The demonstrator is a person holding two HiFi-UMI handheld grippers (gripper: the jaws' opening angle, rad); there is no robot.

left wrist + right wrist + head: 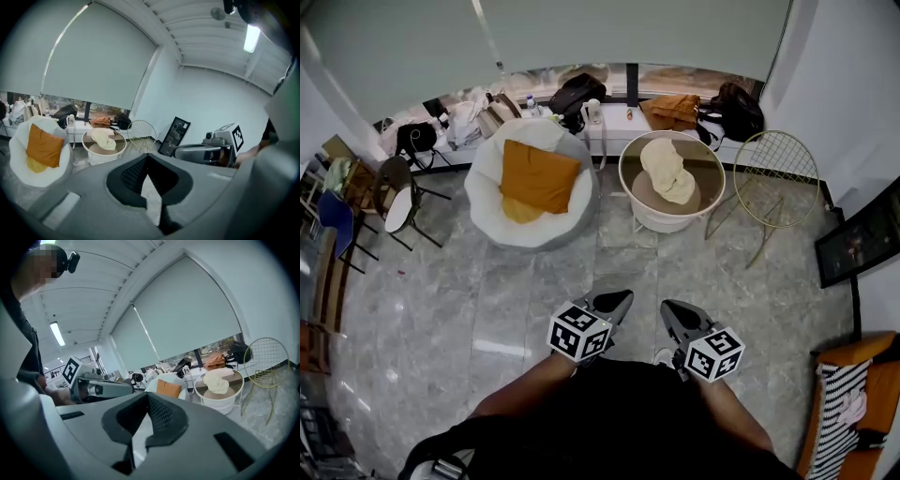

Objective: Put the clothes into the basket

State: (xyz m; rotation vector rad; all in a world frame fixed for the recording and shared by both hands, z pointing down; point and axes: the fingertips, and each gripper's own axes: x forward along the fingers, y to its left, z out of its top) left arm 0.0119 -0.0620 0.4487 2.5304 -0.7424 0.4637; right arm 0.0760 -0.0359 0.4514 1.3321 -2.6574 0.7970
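A round white basket stands on the marble floor ahead, with a cream cloth lying inside it. To its left, an orange cloth or cushion rests on a white beanbag chair, with a yellow piece tucked below it. My left gripper and right gripper hang side by side near my body, well short of the basket. Both are shut and hold nothing. The left gripper view shows the basket and the cream cloth. The right gripper view shows the basket as well.
A gold wire side table stands right of the basket. Bags and bottles line the window ledge. Chairs crowd the left wall. A framed picture leans at the right, and an orange seat with a striped cloth is at the lower right.
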